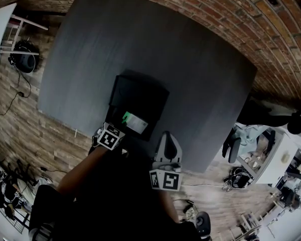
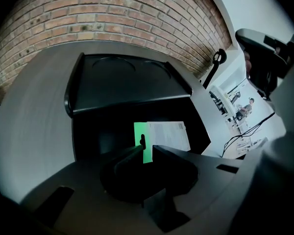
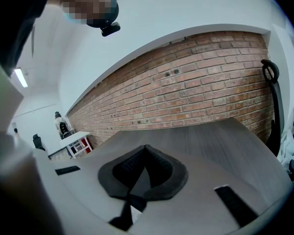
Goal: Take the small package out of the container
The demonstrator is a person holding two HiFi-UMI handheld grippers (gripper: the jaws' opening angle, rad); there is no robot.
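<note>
A black container (image 1: pixel 151 95) stands open on the dark grey table (image 1: pixel 205 84), its lid (image 2: pixel 127 82) folded back on the far side. Inside it lies the small package (image 1: pixel 135 122), white with a green end (image 2: pixel 142 142). My left gripper (image 1: pixel 119 126) reaches into the container from its near side. Its jaws (image 2: pixel 147 150) stand close together, pinching the green end between them. My right gripper (image 1: pixel 166 143) hovers at the table's near edge, right of the container. Its jaws (image 3: pixel 146 153) meet at the tips with nothing between them.
A red brick wall (image 3: pixel 196 92) runs behind the table. A white side table (image 1: pixel 0 29) stands at the far left, with cables on the wooden floor (image 1: pixel 20 114). Desks and a dark chair (image 1: pixel 233 147) crowd the right side.
</note>
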